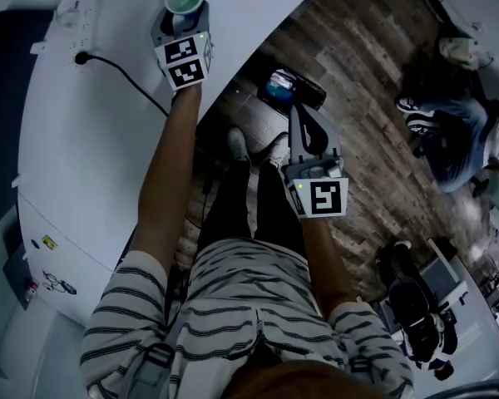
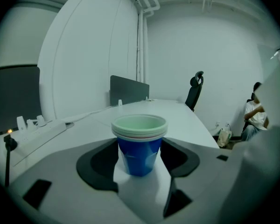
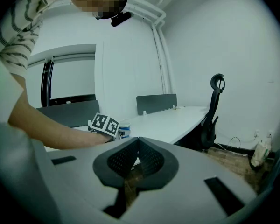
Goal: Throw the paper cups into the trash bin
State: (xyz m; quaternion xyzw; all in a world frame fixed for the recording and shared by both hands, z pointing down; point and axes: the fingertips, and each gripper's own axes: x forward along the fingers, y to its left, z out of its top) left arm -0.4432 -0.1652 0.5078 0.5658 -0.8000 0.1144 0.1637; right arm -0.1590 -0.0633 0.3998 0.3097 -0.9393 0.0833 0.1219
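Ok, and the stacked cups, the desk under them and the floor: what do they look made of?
Stacked cups: probably paper; rolled rims, matte blue walls, pale lining. Desk: smooth white top with a soft sheen, likely laminate, though painted board would look alike. Floor: grey-brown planks with visible grain, wood or wood-look vinyl; cannot tell which.

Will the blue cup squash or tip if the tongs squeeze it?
The blue cup looks like thin paper, so it's probably light and may dent. Several stacked rims suggest nested cups, likely stiffer. Narrow base: it might tip if nudged.
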